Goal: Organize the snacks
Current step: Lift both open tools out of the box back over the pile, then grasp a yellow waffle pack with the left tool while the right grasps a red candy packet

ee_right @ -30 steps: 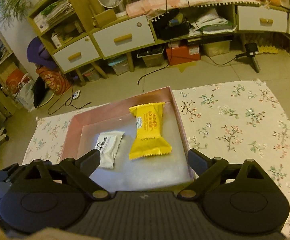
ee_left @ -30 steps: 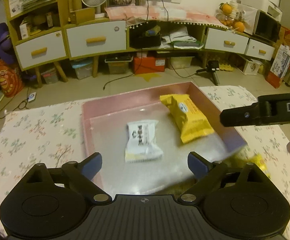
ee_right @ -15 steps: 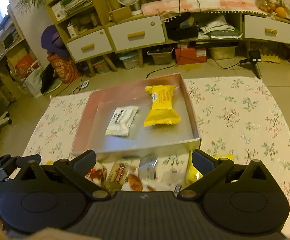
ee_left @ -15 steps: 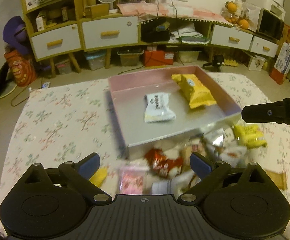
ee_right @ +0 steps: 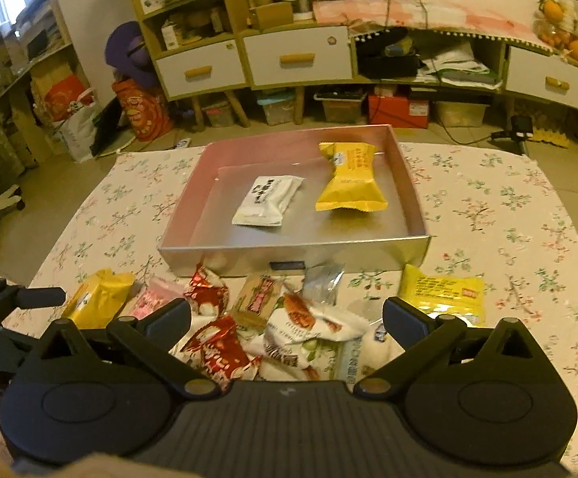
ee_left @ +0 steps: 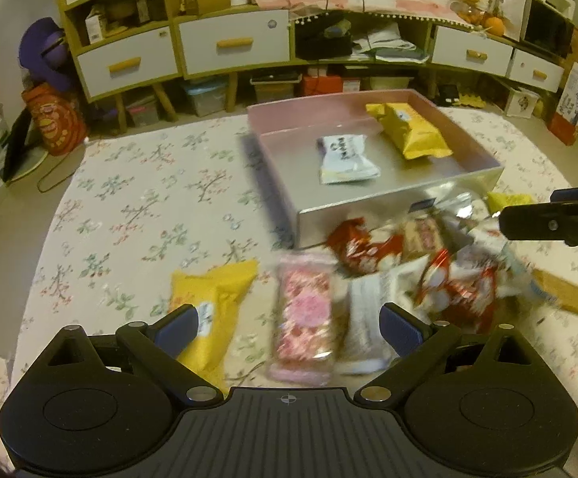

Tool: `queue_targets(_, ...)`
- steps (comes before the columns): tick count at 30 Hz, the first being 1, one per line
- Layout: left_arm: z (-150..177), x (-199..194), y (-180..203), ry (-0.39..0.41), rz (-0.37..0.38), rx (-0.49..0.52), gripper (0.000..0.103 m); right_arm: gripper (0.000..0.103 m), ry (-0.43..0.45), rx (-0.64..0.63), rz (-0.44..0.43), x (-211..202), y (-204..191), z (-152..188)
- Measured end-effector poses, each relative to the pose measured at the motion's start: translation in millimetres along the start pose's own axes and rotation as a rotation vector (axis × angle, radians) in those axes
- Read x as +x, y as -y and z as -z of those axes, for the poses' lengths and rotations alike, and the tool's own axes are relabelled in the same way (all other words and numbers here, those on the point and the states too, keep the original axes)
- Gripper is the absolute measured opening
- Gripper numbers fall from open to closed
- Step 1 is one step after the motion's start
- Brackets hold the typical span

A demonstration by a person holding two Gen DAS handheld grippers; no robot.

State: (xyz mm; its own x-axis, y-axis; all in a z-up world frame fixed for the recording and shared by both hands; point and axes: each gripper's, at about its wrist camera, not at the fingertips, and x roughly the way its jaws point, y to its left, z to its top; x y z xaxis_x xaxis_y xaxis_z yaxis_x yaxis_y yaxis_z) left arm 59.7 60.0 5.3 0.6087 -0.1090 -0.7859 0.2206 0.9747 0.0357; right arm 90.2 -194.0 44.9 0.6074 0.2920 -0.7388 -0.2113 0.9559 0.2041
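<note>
Both sets of jaws gape empty, left gripper (ee_left: 289, 324) above the pink pack (ee_left: 307, 314), right gripper (ee_right: 287, 318) above the snack pile (ee_right: 273, 318) (heaped before the tray (ee_right: 293, 249), handy for loading). Two packs already lie inside.

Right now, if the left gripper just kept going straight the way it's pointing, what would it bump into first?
Probably the pink snack packet, lying between the open fingers of the left gripper. A white packet lies right beside it, and the box is farther on. Height above the table is hard to judge.
</note>
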Motion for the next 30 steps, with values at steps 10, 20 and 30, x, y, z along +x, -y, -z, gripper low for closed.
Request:
queue_targets(10,25,6,-40,0.049,-0.009,-0.002,0.099,0.103,0.002,-0.177,-0.074,8,-18,28)
queue_targets(20,36,18,-61,0.107,0.027,-0.03,0.098,0.097,0.095,-0.298,-0.162,-1,-23,44)
queue_targets(30,37,28,-70,0.111,0.095,-0.089,0.096,0.069,0.094,-0.387,-0.205,3,-36,46)
